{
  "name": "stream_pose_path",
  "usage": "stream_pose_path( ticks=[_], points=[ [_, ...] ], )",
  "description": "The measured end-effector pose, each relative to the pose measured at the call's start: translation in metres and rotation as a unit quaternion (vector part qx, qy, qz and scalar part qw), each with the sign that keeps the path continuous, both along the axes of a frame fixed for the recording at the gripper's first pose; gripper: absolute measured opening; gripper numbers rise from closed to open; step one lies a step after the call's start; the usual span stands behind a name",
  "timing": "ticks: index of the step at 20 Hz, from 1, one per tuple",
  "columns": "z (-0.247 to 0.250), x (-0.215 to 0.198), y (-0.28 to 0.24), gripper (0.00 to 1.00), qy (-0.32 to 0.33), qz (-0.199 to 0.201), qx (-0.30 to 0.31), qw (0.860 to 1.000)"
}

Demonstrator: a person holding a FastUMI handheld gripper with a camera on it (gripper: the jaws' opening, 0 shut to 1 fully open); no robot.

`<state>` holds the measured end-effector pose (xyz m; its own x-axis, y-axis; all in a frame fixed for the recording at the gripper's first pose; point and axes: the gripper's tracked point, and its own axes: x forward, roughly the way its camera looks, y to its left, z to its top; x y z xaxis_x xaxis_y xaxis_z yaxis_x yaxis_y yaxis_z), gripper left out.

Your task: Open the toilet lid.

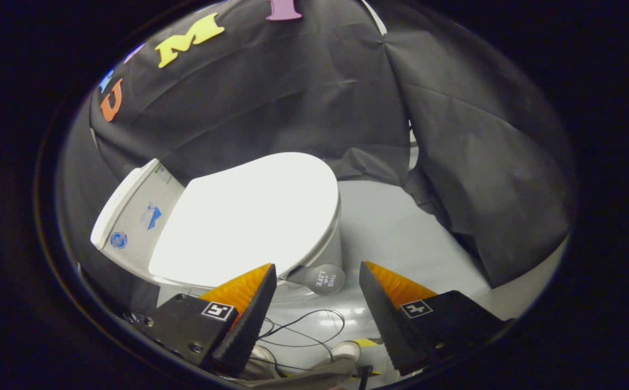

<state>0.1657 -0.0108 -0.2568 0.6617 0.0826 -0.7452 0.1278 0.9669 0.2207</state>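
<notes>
Hovering wide-open, empty hand-held gripper point(318, 275); closed toilet lid point(249, 216) just ahead (tab point(322, 278) between fingers)

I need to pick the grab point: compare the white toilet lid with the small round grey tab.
The white toilet lid is large, oval and plain; the small round grey tab at its front edge carries print. The lid lies closed beyond the open fingers; the tab sits just ahead, between them. Both belong to the toilet.

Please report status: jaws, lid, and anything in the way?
Gripper open, jaws apart, holding nothing. Lid down, closed; round tab on its edge sits between the jaws. Cables on the floor below, not in the way.
</notes>
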Motion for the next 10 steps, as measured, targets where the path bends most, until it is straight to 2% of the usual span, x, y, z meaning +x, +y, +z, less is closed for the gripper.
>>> stream_pose_path(
  ticks=[5,10],
  points=[
    [-0.03,0.0,-0.003,0.95,0.055,-0.026,0.045,0.997],
    [-0.051,0.001,-0.004,0.95,0.073,-0.043,0.089,0.992]
  ],
)
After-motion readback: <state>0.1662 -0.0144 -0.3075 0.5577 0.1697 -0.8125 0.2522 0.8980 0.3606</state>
